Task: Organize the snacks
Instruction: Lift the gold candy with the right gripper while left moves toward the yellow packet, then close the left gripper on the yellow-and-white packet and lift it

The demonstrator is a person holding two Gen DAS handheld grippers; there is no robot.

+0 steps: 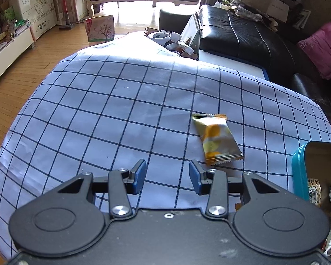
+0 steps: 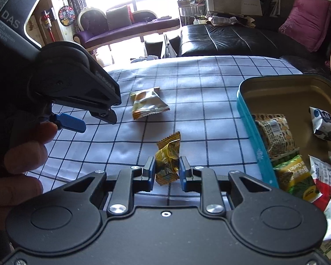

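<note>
My right gripper [image 2: 166, 173] is shut on a crumpled gold-brown wrapped snack [image 2: 168, 159], which it holds just above the checked tablecloth. A silver packet with orange and yellow print [image 2: 148, 105] lies flat on the cloth farther out; in the left wrist view this packet [image 1: 217, 140] is ahead and to the right of my left gripper [image 1: 167, 176]. The left gripper is open, with only cloth between its blue pads. In the right wrist view the left gripper [image 2: 99, 124] hovers to the left of the packet. A teal tin [image 2: 249, 130] at the right holds several snack packets.
The checked tablecloth [image 1: 112, 110] covers the whole table. The teal tin's wall [image 1: 298, 172] shows at the right edge. A person's hand [image 2: 22, 154] holds the left gripper. A black leather sofa [image 1: 242, 37] stands behind the table, with clutter [image 1: 172, 42] at the far edge.
</note>
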